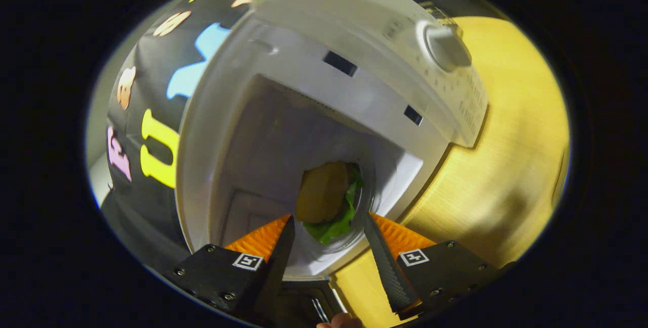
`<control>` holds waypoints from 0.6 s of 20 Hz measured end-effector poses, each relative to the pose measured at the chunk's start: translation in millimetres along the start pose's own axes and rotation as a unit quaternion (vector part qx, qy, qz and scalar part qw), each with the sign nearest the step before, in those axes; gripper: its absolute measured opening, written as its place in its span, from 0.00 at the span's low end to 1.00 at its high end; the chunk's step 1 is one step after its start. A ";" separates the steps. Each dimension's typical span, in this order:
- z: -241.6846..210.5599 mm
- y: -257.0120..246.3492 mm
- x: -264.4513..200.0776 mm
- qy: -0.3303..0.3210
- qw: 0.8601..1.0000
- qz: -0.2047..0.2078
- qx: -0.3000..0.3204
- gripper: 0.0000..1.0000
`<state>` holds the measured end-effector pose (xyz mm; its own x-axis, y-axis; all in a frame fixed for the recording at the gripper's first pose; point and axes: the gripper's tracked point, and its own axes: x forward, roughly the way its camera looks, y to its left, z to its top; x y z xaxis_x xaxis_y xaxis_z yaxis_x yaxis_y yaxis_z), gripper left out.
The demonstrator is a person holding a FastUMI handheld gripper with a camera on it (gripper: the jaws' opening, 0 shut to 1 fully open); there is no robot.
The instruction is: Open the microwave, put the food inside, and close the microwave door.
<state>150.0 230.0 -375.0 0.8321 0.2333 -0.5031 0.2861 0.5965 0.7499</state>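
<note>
- Microwave [324, 90] is white, with its door swung out of sight and its pale cavity facing the camera; the whole view is rolled, so the control panel slants across the upper part.
- A brand mark sits on the top edge of the panel, too smeared by the lens to read; the fine scale markings around the dial [445, 47] are also too small to make out.
- The dial is a round white knob that sticks out from the panel, and two dark rectangular slots [340, 63] show on the frame beside the cavity.
- Food [326, 199] lies inside the cavity, on a clear round glass plate [367, 201]: a brownish-yellow oval piece on green leafy lettuce.
- The oval piece's long axis runs from the jaws towards the back of the cavity, slightly slanted; the lettuce spreads out towards the jaws.
- The gripper [329, 247] hangs just in front of the opening with its jaws apart and nothing between them; the food sits just ahead of the gap, touched by neither finger.
- The microwave stands on a yellow wooden surface [506, 156].
- A fingertip [340, 322] of the person shows behind the gripper.
</note>
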 end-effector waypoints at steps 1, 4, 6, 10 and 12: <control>-3.0 -1.6 -12.7 0.009 0.999 -0.002 -0.039 0.83; 5.9 3.3 -54.1 0.008 0.988 0.002 -0.153 0.83; 17.6 17.2 -90.3 -0.008 0.974 0.011 -0.226 0.83; 33.7 60.6 -159.7 -0.058 0.928 0.053 -0.363 0.83; 30.5 79.0 -195.8 -0.088 0.909 0.075 -0.401 0.83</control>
<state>24.2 208.1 -204.2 0.9167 0.2730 -0.2917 -0.2154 0.9527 0.2146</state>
